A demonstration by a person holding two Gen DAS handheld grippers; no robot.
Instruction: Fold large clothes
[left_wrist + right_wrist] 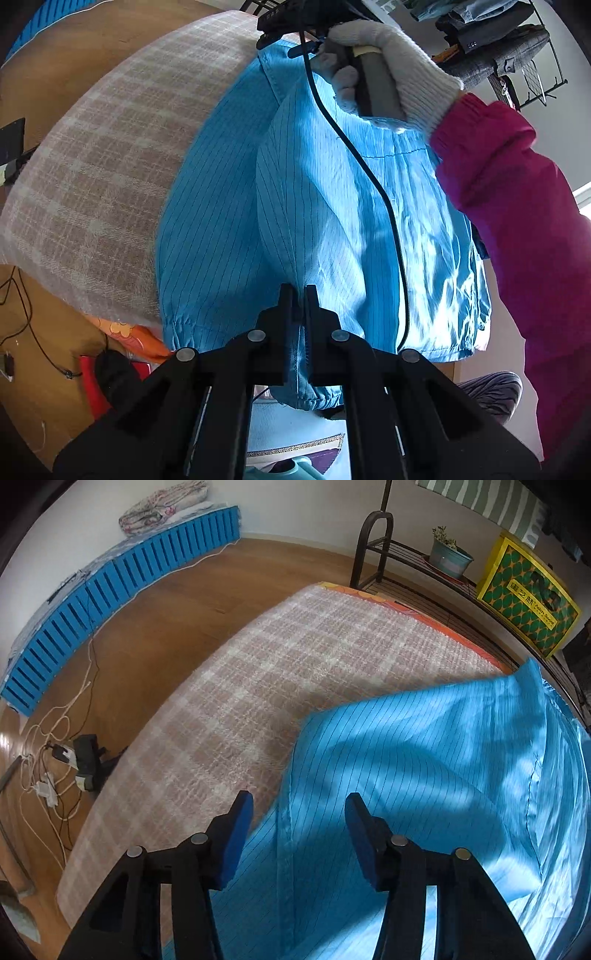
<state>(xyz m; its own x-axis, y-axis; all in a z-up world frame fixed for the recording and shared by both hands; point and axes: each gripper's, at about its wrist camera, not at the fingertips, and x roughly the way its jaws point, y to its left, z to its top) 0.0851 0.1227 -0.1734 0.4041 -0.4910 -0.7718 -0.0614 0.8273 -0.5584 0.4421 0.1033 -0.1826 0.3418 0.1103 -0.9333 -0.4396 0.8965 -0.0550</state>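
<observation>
In the left wrist view, the left gripper [300, 295] is sitting at the lower centre of the frame with its two black fingers pressed nearly together, pinching a seam fold of the blue pinstriped garment [325, 206]. The garment is filling the middle of that frame, one layer lying over another, with its gathered hem running along the bottom edge just above the gripper's linkage. It is resting on a pale checked blanket [103, 162] that is spreading across the left half of the picture. At the top centre a white-gloved hand [384, 70] with a magenta sleeve [517, 229] is gripping the grey handle of the other tool, and a black cable [369, 173] is trailing from it down across the cloth toward the lower right.

In the right wrist view, the right gripper [299, 801] is standing wide apart at the lower centre, its blue-padded fingers [236, 838] closing on nothing; the left pad is hovering over the garment's edge, where blue cloth [424, 768] is meeting the checked blanket [295, 657], and the right pad is over the garment itself. The cloth is occupying the lower right of this frame, with a raised fold peaking toward the right edge. Wooden floor [155, 627] is showing in the upper left, with a row of blue slatted panels [122, 576] along the wall and a tangle of cords [55, 760] at the left edge. A black metal rack [406, 568] with a potted plant [448, 554] and a yellow-green bag [528, 594] is lining the upper right
</observation>
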